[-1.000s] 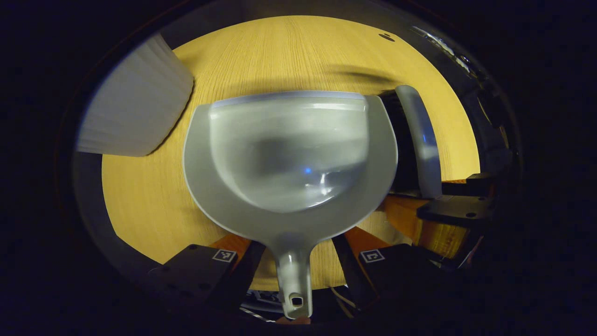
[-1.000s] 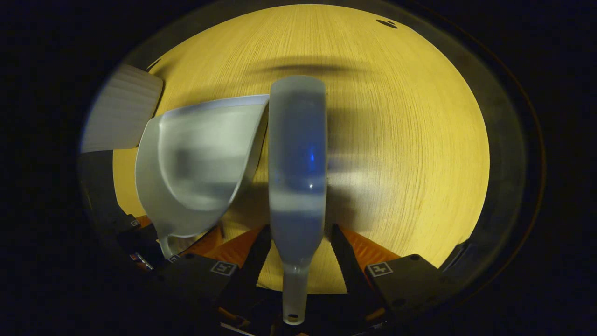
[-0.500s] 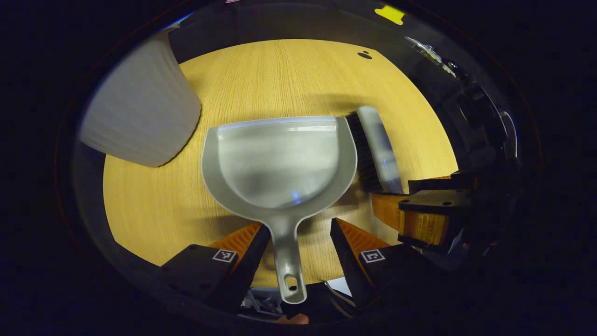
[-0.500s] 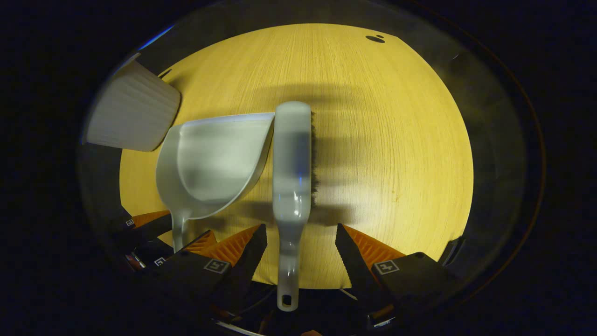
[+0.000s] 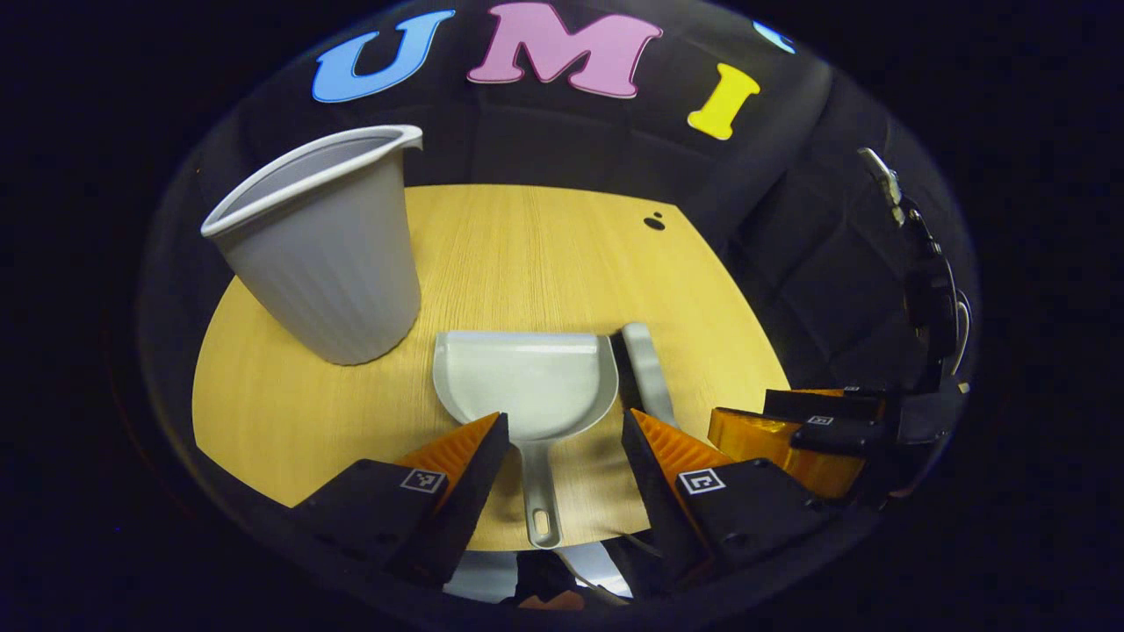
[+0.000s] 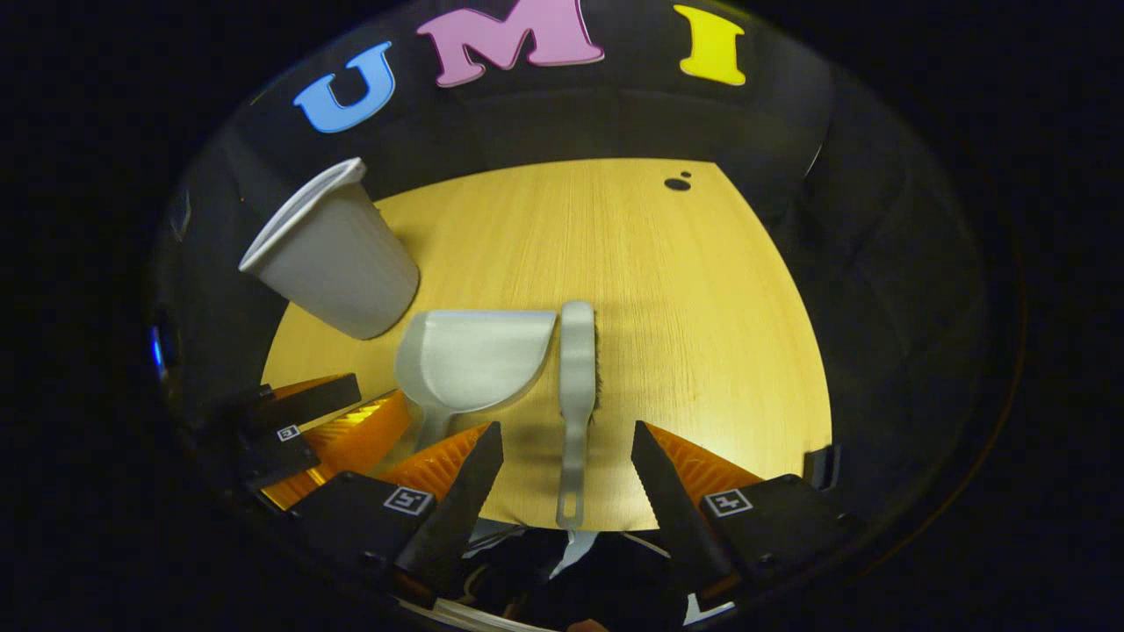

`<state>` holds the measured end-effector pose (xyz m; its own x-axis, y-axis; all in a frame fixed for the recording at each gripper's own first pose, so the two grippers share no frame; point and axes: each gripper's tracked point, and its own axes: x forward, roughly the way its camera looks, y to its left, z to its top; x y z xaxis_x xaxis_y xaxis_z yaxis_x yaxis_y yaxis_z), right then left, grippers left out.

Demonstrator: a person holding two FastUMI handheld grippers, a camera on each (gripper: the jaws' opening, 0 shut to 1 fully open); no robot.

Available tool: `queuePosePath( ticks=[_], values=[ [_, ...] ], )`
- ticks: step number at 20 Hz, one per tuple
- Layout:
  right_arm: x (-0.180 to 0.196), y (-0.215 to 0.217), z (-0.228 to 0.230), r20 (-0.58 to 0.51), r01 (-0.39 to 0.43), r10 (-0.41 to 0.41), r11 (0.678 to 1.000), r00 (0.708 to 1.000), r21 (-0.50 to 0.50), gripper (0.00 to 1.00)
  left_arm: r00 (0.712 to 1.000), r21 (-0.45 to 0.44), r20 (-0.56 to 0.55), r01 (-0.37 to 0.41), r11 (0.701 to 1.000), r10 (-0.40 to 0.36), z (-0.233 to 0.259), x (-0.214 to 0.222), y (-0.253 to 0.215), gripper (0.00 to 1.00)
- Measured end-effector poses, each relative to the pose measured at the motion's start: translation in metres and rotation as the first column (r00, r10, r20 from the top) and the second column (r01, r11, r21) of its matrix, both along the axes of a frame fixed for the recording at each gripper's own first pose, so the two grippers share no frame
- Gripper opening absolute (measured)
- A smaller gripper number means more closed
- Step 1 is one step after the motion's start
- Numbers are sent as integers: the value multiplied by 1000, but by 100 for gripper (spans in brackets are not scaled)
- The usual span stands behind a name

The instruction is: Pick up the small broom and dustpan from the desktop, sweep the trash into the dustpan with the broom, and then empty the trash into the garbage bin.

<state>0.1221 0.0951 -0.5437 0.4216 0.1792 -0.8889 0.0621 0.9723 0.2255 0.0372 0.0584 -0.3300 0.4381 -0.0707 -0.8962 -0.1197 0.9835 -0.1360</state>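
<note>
The dustpan (image 5: 525, 383) handle is lined up lengthwise between the wide-open, empty left gripper (image 5: 562, 439); the broom (image 6: 577, 386) handle likewise between the open, empty right gripper (image 6: 566, 448).

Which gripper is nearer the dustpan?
Left. The left gripper straddles the dustpan handle, open; the right gripper flanks the broom beside it.

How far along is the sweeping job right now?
Can't confirm any step done. The dustpan and broom lie side by side on the desk by the bin. Both the left gripper and right gripper are open, holding nothing. No trash is visible on the desk.
</note>
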Motion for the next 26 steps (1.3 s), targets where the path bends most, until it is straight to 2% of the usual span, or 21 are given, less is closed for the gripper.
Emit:
queuePosePath(
  ticks=[3,5,7,8,9,11,12,13,14,15,16,18,19,21,22,23,25,26],
  values=[
    [4,-3,54,179,9,-9,1000,984,2,95,987,48,159,6,999,-14,47,-2,5,79],
    [16,-10,92,348,-4,6,1000,938,-5,95,958,93,287,-27,995,0,84,-9,5,79],
    [32,-18,140,529,-22,29,1000,848,-20,95,909,128,416,-96,987,34,127,-23,4,78],
    [36,-24,162,603,-34,42,999,797,-25,90,875,146,482,-134,980,47,157,-32,3,78],
    [43,-31,182,682,-39,46,999,730,-25,95,830,165,555,-179,970,59,186,-35,2,78],
    [48,-39,215,761,-50,58,998,646,-33,94,743,224,666,-284,932,67,235,-50,0,77],
    [45,-42,230,799,-48,63,998,598,-43,94,679,249,733,-327,912,43,261,-57,-4,78],
    [43,-45,242,827,-49,69,998,558,-51,95,628,273,778,-361,892,16,275,-63,-9,77],
    [38,-48,257,857,-54,61,998,512,-39,95,599,302,800,-380,874,-16,282,-71,-17,76],
    [34,-47,268,878,-58,44,998,477,-19,95,587,331,808,-394,857,-42,275,-78,-25,76],
    [33,-48,273,888,-54,24,999,460,1,95,579,348,813,-411,843,-53,275,-81,-29,76],
    [31,-52,282,906,-34,14,999,424,1,92,577,339,815,-395,854,-57,272,-74,-34,76],
    [31,-58,284,917,-2,16,1000,397,-17,95,574,330,817,-388,861,-55,272,-78,-27,76],
    [33,-74,299,939,62,17,997,343,-41,95,548,304,835,-401,864,-40,275,-84,-11,76],
    [36,-81,305,945,83,27,995,326,-57,92,516,277,856,-418,865,-25,280,-85,-6,76],
    [42,-87,305,948,110,40,991,316,-79,92,502,263,865,-406,875,-26,282,-82,-12,76],
    [41,-95,309,951,143,53,984,305,-101,95,493,274,869,-407,871,-42,290,-79,-18,76],
    [39,-92,313,953,137,49,986,300,-94,92,484,285,873,-404,870,-61,295,-74,-16,76]
  ],
)
